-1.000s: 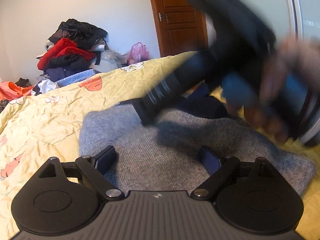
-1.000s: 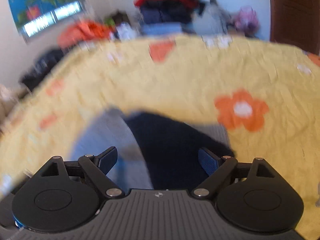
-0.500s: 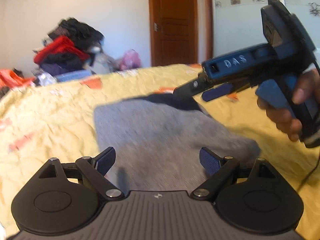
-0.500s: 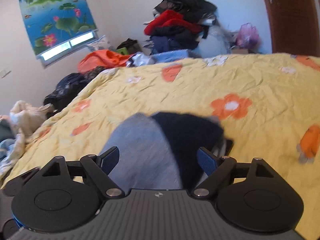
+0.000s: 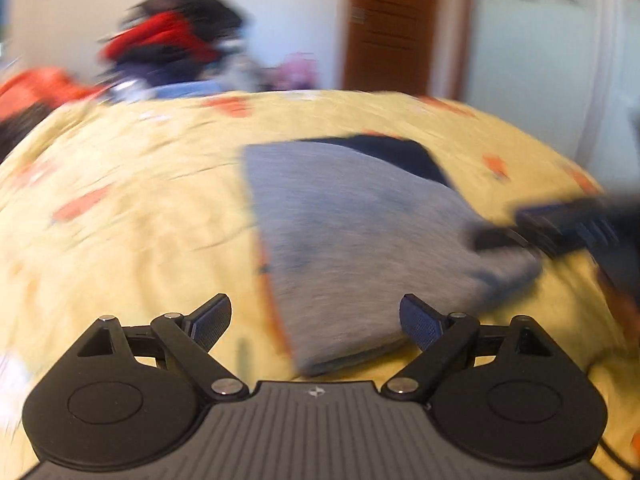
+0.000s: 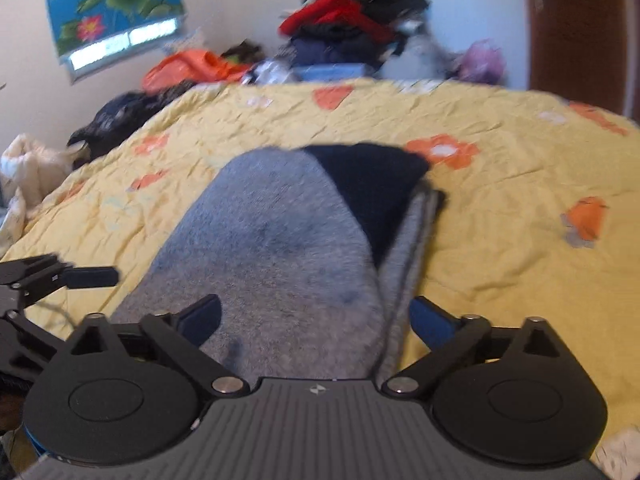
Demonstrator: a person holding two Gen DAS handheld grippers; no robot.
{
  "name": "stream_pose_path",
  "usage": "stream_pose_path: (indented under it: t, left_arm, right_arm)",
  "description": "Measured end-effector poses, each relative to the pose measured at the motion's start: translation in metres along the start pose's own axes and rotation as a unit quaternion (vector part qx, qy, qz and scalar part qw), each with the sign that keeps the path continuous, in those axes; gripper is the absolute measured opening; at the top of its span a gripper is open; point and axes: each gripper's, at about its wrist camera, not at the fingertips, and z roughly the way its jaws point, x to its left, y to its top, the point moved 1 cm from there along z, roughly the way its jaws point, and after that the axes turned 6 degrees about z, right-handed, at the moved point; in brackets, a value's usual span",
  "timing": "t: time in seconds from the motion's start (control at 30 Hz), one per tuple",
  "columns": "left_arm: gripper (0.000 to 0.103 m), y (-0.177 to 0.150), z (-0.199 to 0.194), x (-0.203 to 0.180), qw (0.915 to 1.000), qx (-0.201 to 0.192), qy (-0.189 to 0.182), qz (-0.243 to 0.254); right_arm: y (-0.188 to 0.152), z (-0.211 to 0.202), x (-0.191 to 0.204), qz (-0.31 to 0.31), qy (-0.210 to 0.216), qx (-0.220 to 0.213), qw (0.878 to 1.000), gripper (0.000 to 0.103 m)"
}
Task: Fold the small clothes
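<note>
Grey knit, the folded garment lies flat on the yellow bedspread, dark navy showing at its far end. The left gripper is spread and empty; the right gripper, jaws just widened, grips nothing. Blur hides detail, but the near edges probably want squaring before another fold.

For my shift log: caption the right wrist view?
Open right gripper above folded grey garment on yellow bedspread.
</note>
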Motion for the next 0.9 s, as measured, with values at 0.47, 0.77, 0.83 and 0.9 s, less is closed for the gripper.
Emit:
stream_pose_path:
  t: [0.47, 0.77, 0.83, 0.9]
  left_arm:
    - [0.101, -0.032, 0.013, -0.046, 0.9978, 0.030, 0.057, 0.016]
    - [0.103, -0.034, 0.015, -0.043, 0.9982, 0.033, 0.048, 0.016]
    - [0.103, -0.034, 0.013, -0.043, 0.9983, 0.033, 0.047, 0.015]
    - [0.103, -0.035, 0.012, -0.042, 0.9983, 0.032, 0.047, 0.014]
  right_arm:
    - [-0.057, -0.002, 0.012, -0.002, -0.131, 0.041, 0.991, 0.103]
    - [-0.068, -0.005, 0.016, 0.003, -0.135, 0.003, 0.991, 0.103]
    - [-0.073, -0.010, 0.018, 0.002, -0.136, -0.002, 0.991, 0.103]
    - [-0.073, -0.010, 0.016, 0.002, -0.133, -0.002, 0.991, 0.103]
